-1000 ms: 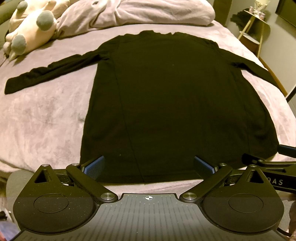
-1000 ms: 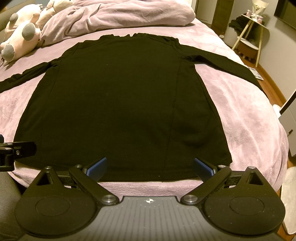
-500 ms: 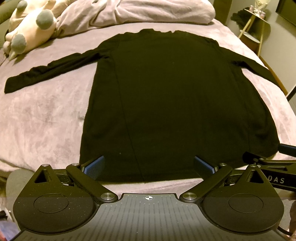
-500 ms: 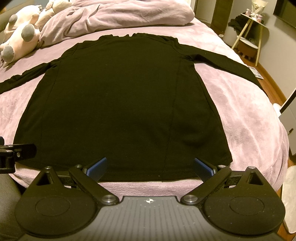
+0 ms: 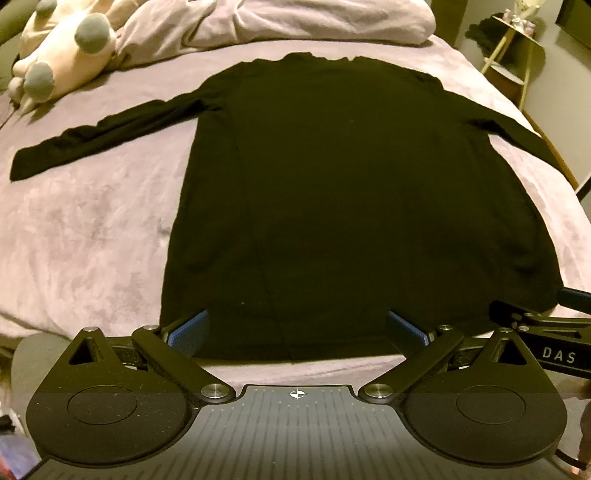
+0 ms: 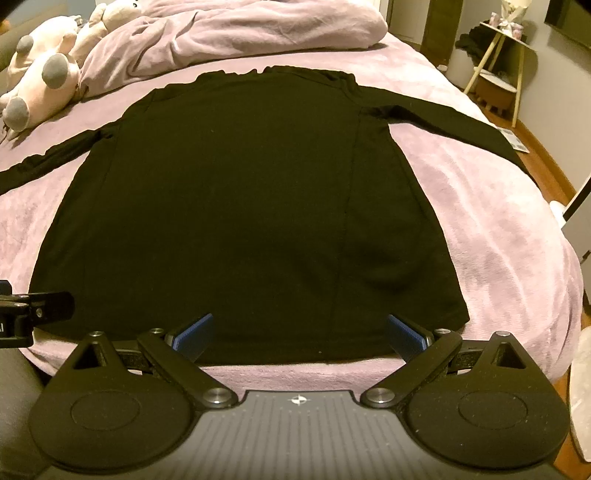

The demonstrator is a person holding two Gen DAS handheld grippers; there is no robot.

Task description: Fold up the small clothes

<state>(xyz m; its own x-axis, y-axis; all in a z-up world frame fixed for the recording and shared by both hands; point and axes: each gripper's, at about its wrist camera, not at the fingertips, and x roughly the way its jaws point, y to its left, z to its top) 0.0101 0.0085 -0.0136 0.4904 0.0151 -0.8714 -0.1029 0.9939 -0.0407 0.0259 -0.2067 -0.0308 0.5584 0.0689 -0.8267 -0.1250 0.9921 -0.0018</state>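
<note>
A black long-sleeved shirt (image 5: pixel 332 184) (image 6: pixel 240 192) lies spread flat on the bed, collar at the far end and hem nearest me, both sleeves stretched out to the sides. My left gripper (image 5: pixel 295 330) hovers open just short of the hem, blue pads wide apart, nothing between them. My right gripper (image 6: pixel 300 334) is open the same way at the hem, further right. Each gripper's tip shows at the edge of the other's view: the right one (image 5: pixel 535 321) at the hem's right corner, the left one (image 6: pixel 37 306) at its left corner.
The bed is covered by a mauve plush blanket (image 5: pixel 85 236) (image 6: pixel 498 229). A bunched duvet (image 5: pixel 280 22) and a plush toy (image 5: pixel 62 55) lie at the head end. A small side table (image 6: pixel 506 62) stands on the floor to the right.
Both views have shifted very slightly; the grippers stay open at the hem and the shirt lies as before.
</note>
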